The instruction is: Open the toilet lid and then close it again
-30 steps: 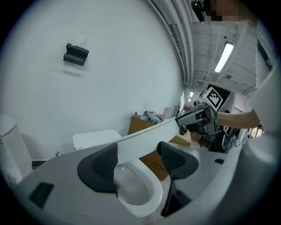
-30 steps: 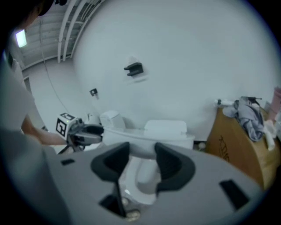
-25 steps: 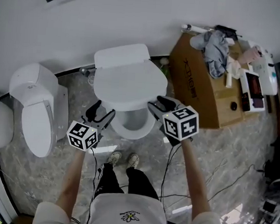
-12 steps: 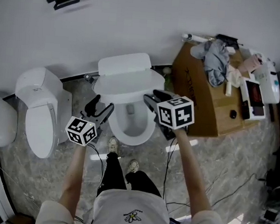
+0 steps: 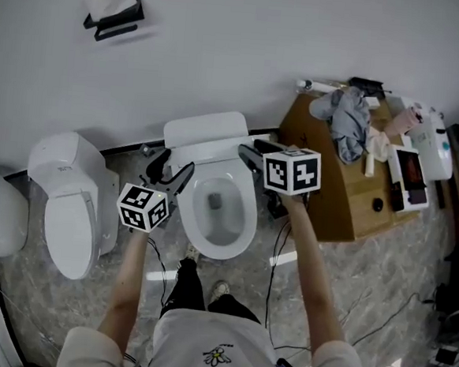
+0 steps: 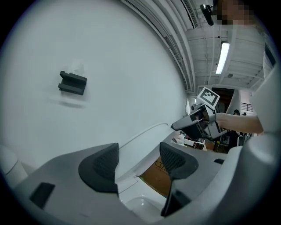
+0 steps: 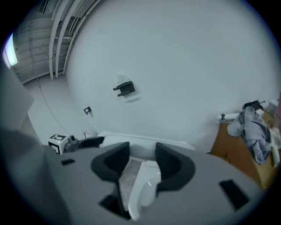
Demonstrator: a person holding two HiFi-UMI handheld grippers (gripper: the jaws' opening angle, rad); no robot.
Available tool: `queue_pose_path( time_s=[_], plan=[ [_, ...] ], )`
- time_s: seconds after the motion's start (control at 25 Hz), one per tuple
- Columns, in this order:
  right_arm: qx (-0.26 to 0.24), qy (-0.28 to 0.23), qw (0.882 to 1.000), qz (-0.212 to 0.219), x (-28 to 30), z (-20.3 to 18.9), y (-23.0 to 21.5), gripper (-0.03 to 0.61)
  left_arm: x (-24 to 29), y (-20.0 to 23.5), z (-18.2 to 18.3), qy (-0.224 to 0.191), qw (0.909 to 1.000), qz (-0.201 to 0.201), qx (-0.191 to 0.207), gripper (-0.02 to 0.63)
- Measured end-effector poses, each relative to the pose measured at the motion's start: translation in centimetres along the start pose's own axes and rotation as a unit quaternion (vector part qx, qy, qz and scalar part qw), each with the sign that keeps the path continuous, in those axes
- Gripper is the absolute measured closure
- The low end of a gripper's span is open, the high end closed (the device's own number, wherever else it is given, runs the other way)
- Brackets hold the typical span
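Toilet lid (image 5: 207, 134) is up, standing near upright at the back of the bowl, close to the wall. Seat (image 5: 247, 212) is down and the bowl is open to the head view. Judgement: the opening half looks done and the closing half has not begun.

Key relation: the hinge line runs left to right across the rear of the bowl, with the lid's free edge on top. Closing therefore means tipping that top edge forward and down, toward the person. The lid lies ahead of both grippers, between them.

Right gripper (image 5: 254, 151) sits high, at the lid's upper right corner, and is the nearer to the free edge. Seen from the left gripper view, its tip lies right at that edge. Whether it touches cannot be told. Its jaws stand apart with nothing clamped; its own view shows only the seat rim and the floor past the gap.

Left gripper (image 5: 172, 169) is lower, just beside the lid's left side. Its jaws stand wide apart and hold nothing. The lid's white face shows beyond the gap, not pinched between the pads (image 6: 104, 165).

Judgement: the right gripper is better placed to draw the top edge forward, while the left could steady the descent from the side. The risk is the lid dropping freely once past upright.

A second toilet (image 5: 66, 197) stands to the left, and a cardboard box (image 5: 324, 186) to the right.
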State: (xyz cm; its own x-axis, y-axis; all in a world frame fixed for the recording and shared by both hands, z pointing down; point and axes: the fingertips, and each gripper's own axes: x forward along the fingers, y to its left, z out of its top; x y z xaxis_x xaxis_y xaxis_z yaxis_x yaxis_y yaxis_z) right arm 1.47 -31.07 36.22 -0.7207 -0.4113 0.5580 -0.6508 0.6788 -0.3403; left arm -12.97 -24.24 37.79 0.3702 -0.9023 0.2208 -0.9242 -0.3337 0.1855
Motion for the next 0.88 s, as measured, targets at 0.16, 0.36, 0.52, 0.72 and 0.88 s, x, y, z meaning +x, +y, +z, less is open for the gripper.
queue_pose_path(
  time_s=[0.16, 0.36, 0.52, 0.72, 0.88],
  plan=[
    [0.013, -0.009, 1.000, -0.002, 1.9, 3.8, -0.6, 0.369, 1.9, 2.6, 2.4, -0.003, 1.0000, -0.001, -0.004, 0.296],
    [0.033, -0.026, 0.999, -0.006, 4.6, 8.4, -1.8, 0.370, 4.8, 5.9, 4.8, -0.001, 1.0000, -0.007, 0.002, 0.298],
    [0.044, -0.034, 0.998, -0.016, 7.0, 11.8, -2.9, 0.371, 7.2, 8.5, 6.4, 0.004, 0.9999, -0.013, 0.008, 0.301],
    [0.059, -0.053, 0.997, -0.022, 10.1, 15.5, -4.2, 0.374, 9.9, 11.8, 8.0, 0.002, 0.9998, -0.016, 0.009, 0.302],
    [0.069, -0.086, 0.993, -0.031, 12.3, 18.1, -5.4, 0.379, 12.3, 14.1, 8.9, 0.000, 0.9998, -0.018, 0.009, 0.302]
  ],
)
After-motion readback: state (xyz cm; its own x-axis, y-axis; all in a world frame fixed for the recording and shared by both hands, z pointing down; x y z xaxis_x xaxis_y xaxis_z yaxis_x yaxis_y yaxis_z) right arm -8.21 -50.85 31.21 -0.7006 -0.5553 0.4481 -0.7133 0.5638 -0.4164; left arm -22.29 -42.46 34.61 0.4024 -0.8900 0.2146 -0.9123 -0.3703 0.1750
